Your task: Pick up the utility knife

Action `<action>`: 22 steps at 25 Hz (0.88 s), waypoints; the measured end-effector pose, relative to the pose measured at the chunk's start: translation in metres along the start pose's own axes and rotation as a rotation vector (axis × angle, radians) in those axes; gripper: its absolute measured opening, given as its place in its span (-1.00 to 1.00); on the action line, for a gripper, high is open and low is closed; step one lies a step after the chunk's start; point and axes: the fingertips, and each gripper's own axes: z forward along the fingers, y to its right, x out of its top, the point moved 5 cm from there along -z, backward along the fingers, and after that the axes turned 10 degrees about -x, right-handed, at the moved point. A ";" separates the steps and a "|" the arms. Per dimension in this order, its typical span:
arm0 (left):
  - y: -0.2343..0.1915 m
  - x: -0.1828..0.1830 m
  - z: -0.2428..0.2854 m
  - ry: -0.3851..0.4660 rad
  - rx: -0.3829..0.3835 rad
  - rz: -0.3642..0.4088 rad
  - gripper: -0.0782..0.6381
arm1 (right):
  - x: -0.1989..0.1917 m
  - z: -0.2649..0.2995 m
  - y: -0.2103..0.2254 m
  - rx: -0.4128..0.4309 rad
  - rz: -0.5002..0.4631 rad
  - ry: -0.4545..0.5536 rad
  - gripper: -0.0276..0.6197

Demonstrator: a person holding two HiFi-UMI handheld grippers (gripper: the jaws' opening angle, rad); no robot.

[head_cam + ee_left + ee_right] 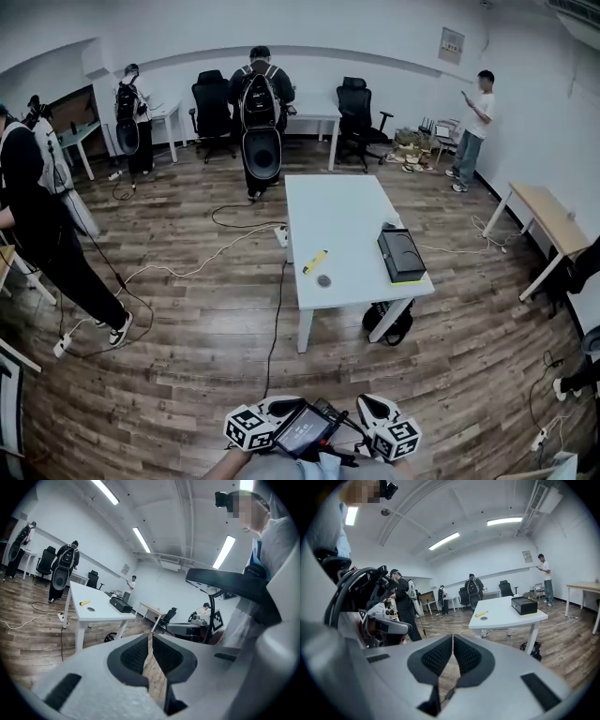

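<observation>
I am looking down on a room with a wood plank floor (187, 375), white walls and strip lights overhead. Nearest to me, both grippers are hanging low at the bottom edge of the head view, side by side and well short of the table. The left gripper (151, 651) is sitting with its jaws closed together, pads meeting and nothing between them; the right gripper (452, 656) is showing the same, jaws pressed shut and empty.

Further out, a white table (347, 206) is standing in the middle of the floor, its short end facing me; a black bag (389, 323) is lying under its near right corner. On the near part of the tabletop, towards the left edge, the yellow utility knife (315, 262) is lying at a slant, untouched and well apart from both grippers. A small round disc (324, 280) is resting just beside it on the nearer side; a black box (401, 255) is sitting near the right edge.

A white cable (187, 267) is trailing across the floor to the left of the table. A person in dark clothes (47, 225) is standing at the left; beyond the table's far end a person with a backpack (261, 112) is standing with their back to me; office chairs (361, 117) are lining the far wall; a person in a white top (473, 127) is standing at the far right; a wood-topped desk (544, 216) is standing along the right wall.
</observation>
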 end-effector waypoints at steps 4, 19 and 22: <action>-0.017 0.024 0.029 0.006 -0.001 -0.009 -0.69 | 0.000 0.014 0.034 0.011 0.043 -0.013 -0.82; -0.066 0.085 0.116 0.012 0.032 -0.017 -0.69 | 0.046 0.071 0.121 0.083 0.034 -0.005 -0.82; -0.074 0.089 0.120 0.007 0.043 -0.019 -0.69 | 0.047 0.080 0.130 0.084 0.046 -0.004 -0.82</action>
